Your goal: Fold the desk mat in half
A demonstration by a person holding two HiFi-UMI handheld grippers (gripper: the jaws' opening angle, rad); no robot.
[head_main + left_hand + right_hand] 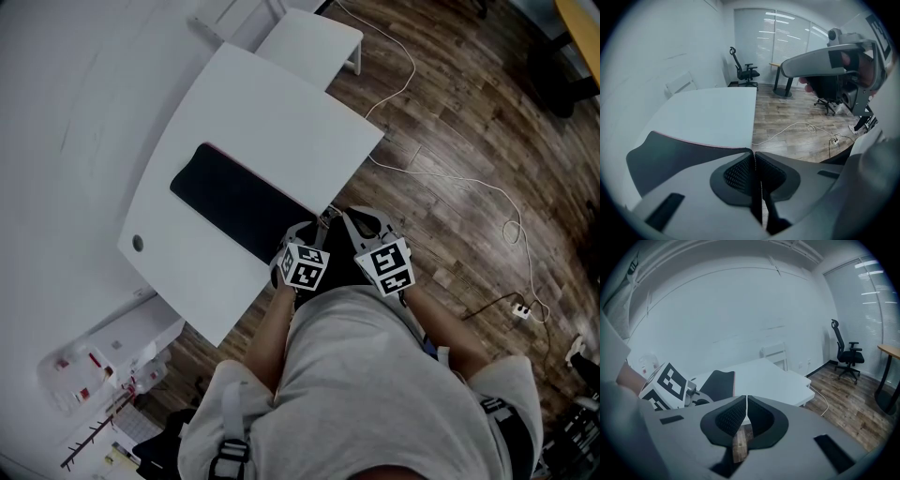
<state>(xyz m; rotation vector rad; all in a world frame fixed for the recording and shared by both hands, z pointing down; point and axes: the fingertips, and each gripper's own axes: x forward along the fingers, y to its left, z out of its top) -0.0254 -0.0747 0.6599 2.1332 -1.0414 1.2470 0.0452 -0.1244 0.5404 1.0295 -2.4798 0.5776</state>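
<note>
A black desk mat (234,197) with a pink edge lies flat on the white desk (272,103). Both grippers hang over the desk's near edge, at the mat's near end. My left gripper (302,232) is shut, and in the left gripper view the mat's (670,154) pink edge runs right into its closed tips (753,151). My right gripper (349,221) sits just to the right of it. Its jaws (746,397) are closed together with only floor showing behind the slit. The mat (719,383) lies to their left, behind the left gripper's marker cube (665,385).
A white cable (450,173) snakes over the wooden floor to a power strip (520,307) right of the desk. A low white bench (309,37) stands at the desk's far end. An office chair (745,70) is by the windows. A shelf with small items (84,375) is at lower left.
</note>
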